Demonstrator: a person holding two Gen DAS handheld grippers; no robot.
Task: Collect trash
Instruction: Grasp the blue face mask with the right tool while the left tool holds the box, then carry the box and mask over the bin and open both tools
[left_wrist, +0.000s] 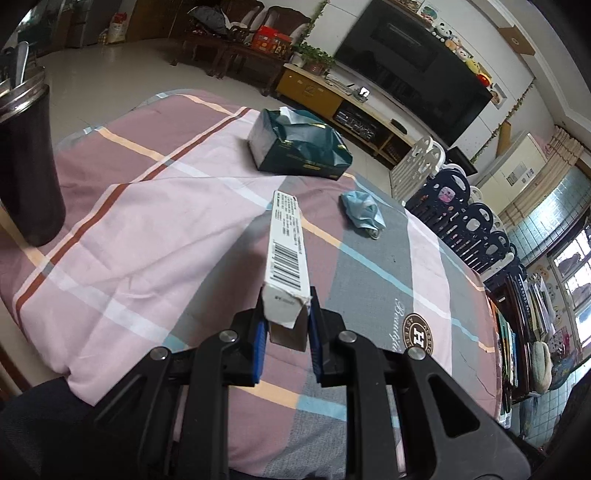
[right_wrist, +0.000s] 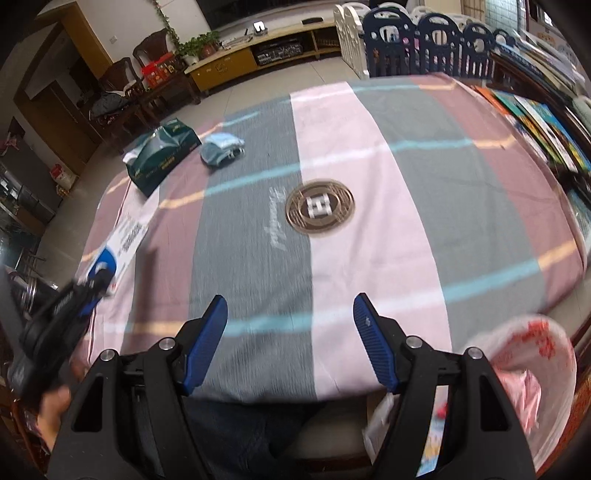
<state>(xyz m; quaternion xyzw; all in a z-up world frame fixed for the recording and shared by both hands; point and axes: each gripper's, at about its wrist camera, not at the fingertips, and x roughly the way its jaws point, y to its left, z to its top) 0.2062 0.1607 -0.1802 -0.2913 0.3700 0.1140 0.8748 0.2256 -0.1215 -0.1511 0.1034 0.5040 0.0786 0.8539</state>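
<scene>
My left gripper (left_wrist: 287, 325) is shut on the near end of a long white carton box (left_wrist: 285, 254) with a barcode, holding it above the striped tablecloth (left_wrist: 147, 221). The same box (right_wrist: 127, 232) shows at the left of the right wrist view, with the left gripper (right_wrist: 88, 286) on it. A crumpled blue face mask (left_wrist: 362, 212) lies on the cloth beyond the box; it also shows in the right wrist view (right_wrist: 219, 147). A dark green tissue pack (left_wrist: 299, 146) (right_wrist: 160, 151) sits farther back. My right gripper (right_wrist: 290, 321) is open and empty above the table's near edge.
A black cup (left_wrist: 27, 162) with utensils stands at the left. A bin lined with a white and red plastic bag (right_wrist: 532, 365) sits low at the right, beside the table. A play fence (right_wrist: 424, 40) and books (right_wrist: 546, 122) lie past the far right edge.
</scene>
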